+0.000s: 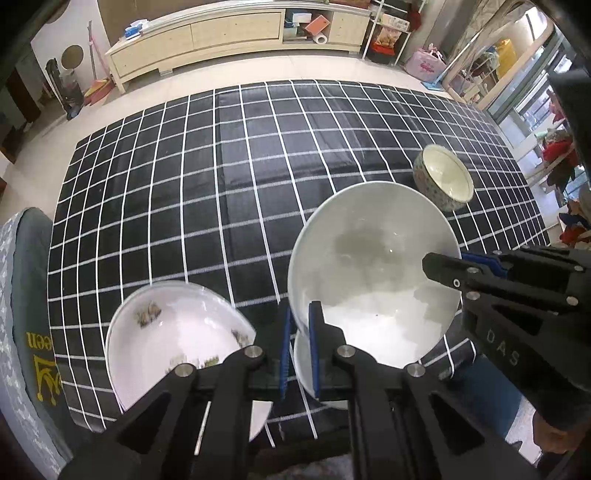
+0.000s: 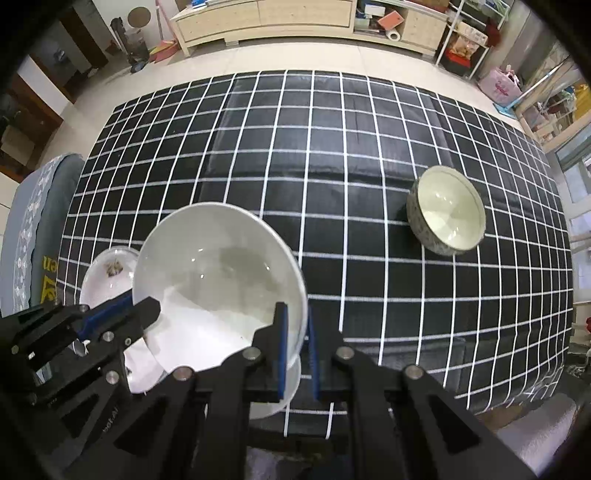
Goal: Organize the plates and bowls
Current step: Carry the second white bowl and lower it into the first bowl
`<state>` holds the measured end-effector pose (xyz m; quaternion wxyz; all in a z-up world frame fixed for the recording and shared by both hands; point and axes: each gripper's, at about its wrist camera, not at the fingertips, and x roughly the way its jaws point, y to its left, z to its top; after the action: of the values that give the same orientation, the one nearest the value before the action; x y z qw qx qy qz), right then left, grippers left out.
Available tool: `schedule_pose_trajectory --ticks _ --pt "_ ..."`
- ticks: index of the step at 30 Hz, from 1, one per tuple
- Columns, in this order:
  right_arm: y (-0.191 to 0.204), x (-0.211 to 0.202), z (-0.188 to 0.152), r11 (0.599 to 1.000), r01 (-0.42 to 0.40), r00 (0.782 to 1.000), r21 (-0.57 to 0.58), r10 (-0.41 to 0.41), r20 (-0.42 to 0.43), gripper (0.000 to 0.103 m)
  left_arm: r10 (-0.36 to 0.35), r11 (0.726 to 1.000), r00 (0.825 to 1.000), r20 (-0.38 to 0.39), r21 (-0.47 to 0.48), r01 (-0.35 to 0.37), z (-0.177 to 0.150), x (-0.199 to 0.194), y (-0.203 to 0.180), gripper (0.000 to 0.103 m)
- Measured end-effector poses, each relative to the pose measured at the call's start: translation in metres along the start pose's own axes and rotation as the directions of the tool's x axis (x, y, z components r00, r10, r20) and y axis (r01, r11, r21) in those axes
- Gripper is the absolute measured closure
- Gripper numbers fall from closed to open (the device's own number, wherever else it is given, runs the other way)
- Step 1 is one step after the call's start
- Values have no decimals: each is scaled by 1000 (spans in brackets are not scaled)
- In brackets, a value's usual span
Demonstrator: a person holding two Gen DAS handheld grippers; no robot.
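A large plain white bowl (image 1: 369,258) hangs above the checked table, held at two sides of its rim. My left gripper (image 1: 300,314) is shut on the rim's left side, blue pads on either face of the wall. My right gripper (image 2: 295,317) is shut on the opposite side. Each gripper shows in the other's view: the right gripper (image 1: 448,264), the left gripper (image 2: 144,304). Directly below the bowl (image 2: 218,266) lies another white dish (image 1: 306,369), mostly hidden. A flower-printed plate (image 1: 173,343) lies to its left.
A small patterned bowl (image 2: 447,210) stands alone on the right of the black-and-white checked tablecloth (image 2: 295,147). A grey cushioned chair (image 1: 26,295) sits at the table's left edge. A long low cabinet (image 1: 229,33) stands beyond, across the floor.
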<state>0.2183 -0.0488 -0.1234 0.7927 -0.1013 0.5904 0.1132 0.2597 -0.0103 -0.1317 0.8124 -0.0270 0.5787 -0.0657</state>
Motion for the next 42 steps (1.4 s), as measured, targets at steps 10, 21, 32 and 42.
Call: schedule_pose_trajectory --ticks 10,21,32,42 --pt "-31 5 -65 1000 -19 999 -6 19 -41 90 18 1000 999 -43 -4 -18 -35 13 -4 95" --pt "-74 39 -67 999 -33 996 1 33 -86 90 19 1000 997 -78 -2 -19 -42 21 -5 95" --pt "-84 53 -69 1000 -22 994 5 23 -110 90 15 1000 995 -98 -3 -16 -43 31 -6 95" --pt "-89 61 -68 999 -25 992 19 28 -120 90 26 1000 994 -103 10 -26 -42 38 -11 95"
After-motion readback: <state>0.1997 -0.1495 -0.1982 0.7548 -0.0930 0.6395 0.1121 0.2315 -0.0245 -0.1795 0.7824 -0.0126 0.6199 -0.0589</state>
